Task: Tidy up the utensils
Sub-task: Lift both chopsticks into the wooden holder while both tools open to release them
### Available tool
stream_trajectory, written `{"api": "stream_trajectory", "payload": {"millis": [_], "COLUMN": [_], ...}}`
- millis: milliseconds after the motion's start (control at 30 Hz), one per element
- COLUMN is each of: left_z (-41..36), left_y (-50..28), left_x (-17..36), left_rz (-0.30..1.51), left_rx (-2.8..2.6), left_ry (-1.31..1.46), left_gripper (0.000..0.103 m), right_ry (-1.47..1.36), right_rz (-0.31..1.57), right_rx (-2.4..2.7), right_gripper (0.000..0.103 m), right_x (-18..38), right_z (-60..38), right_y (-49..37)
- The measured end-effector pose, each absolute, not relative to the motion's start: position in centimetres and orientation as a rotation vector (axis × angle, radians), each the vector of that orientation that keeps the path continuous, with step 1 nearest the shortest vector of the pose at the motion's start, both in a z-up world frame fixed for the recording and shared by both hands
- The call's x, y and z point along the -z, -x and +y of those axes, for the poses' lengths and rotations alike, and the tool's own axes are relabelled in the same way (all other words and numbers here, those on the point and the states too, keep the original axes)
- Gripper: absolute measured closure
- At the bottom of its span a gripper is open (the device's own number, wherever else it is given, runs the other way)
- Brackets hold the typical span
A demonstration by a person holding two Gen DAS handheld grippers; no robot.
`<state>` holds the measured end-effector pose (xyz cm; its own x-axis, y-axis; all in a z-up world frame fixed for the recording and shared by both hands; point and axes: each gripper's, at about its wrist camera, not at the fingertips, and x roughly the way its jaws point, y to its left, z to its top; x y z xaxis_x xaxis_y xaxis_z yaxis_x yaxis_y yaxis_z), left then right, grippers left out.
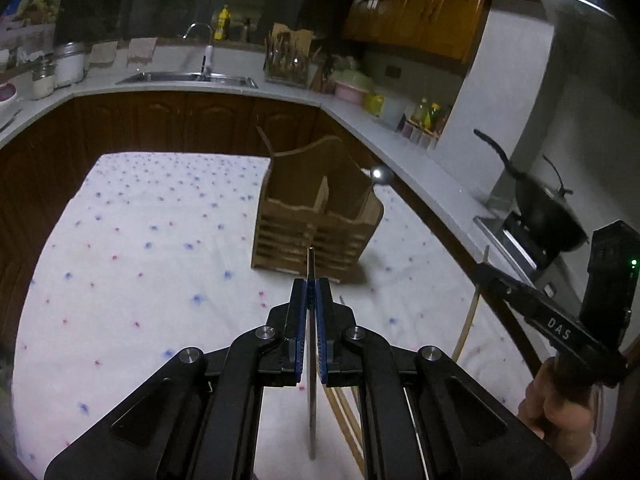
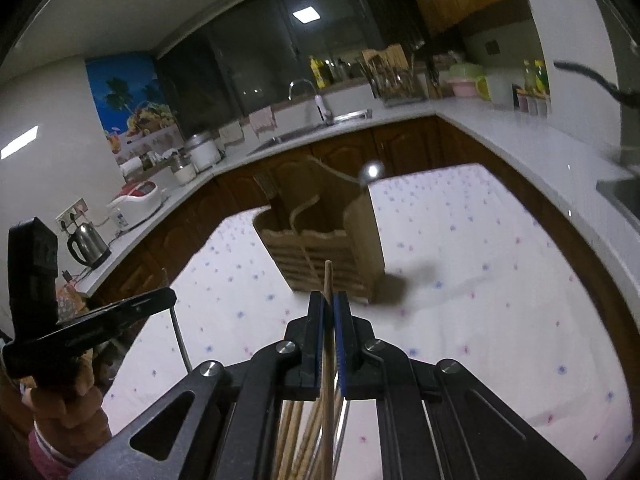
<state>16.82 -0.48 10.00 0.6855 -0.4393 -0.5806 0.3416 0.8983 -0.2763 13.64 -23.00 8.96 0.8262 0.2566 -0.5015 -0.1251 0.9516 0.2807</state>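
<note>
Steel knife (image 1: pixel 311 360), thin, stiff, slick, clamped edge-on in left gripper (image 1: pixel 311 286); hold mid-length to stop pivoting. Wooden chopstick (image 2: pixel 329 320), light, rigid, pinched in right gripper (image 2: pixel 329 300); loose chopsticks (image 2: pixel 300 432) lie below. Wooden utensil holder (image 1: pixel 316 220) stands ahead on cloth-covered worktop (image 1: pixel 140 240), spoon (image 1: pixel 380 174) already inside.

A dim kitchen is lit by a ceiling panel (image 2: pixel 306 15). Dark windows (image 2: pixel 240 68) are set above a pale counter (image 2: pixel 472 120) with brown cabinets (image 1: pixel 160 120).
</note>
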Motion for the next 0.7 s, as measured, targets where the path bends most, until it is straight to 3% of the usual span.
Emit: {"api": "stream_trajectory", "payload": {"millis": [400,700], "left_z": [0.4,0.9], "left_y": [-18.6,-22.0], "left_x": [-12.5,-17.5], "left_rz": [0.622,0.505], "left_rx": [0.409,0.379], "left_ry": [0.175,0.199], "left_gripper": [0.099,0.099], "right_ry": [-0.228,-0.226], "right_rz": [0.464,0.339], "right_rx": [-0.209,-0.184], "right_gripper": [0.098,0.098], "right_x": [-12.6,-17.1], "right_z": [-22.9,-23.6], "right_y": [-15.1,-17.5]}}
